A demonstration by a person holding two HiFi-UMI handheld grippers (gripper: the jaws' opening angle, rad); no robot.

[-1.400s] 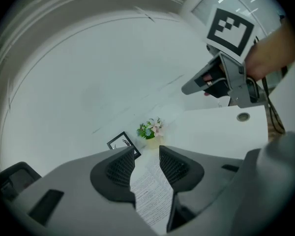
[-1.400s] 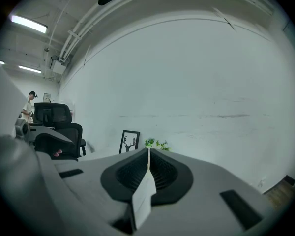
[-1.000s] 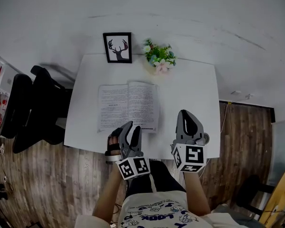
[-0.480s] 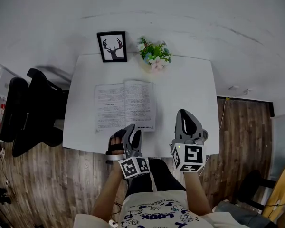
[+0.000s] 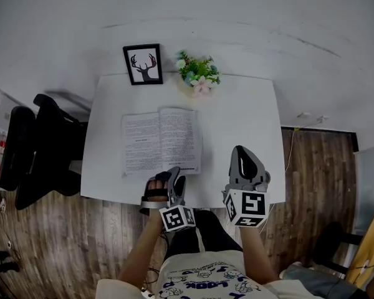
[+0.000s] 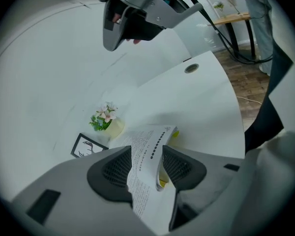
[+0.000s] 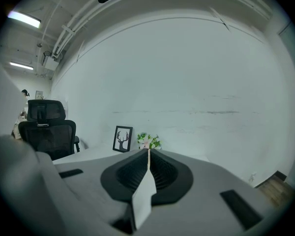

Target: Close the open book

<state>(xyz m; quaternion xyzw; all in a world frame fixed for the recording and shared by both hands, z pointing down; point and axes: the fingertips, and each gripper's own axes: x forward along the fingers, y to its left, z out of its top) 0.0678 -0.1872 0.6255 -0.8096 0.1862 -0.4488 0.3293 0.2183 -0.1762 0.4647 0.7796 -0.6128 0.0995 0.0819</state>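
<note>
My left tool [image 5: 176, 180], jaws just opening, straddles the open book's [image 5: 162, 141] front-edge page, ungripped; right tool [image 5: 243, 154] clenched, empty. Recommend seating deeper before folding.

The place was seen to be an office-like workroom. A white worktop [image 5: 240, 126] was set against a plain white wall [image 5: 237, 17], and a black swivel chair [image 5: 50, 136] was placed just beside its left edge. An open book [image 5: 162, 141] was laid on the worktop, with a framed deer picture [image 5: 143, 63] and a small pot of flowers [image 5: 197, 75] stood at the far edge. Wood-plank flooring [image 5: 56, 242] was laid all around, and strip lights [image 7: 23, 18] and bare pipes [image 7: 76, 26] were fixed overhead.
</note>
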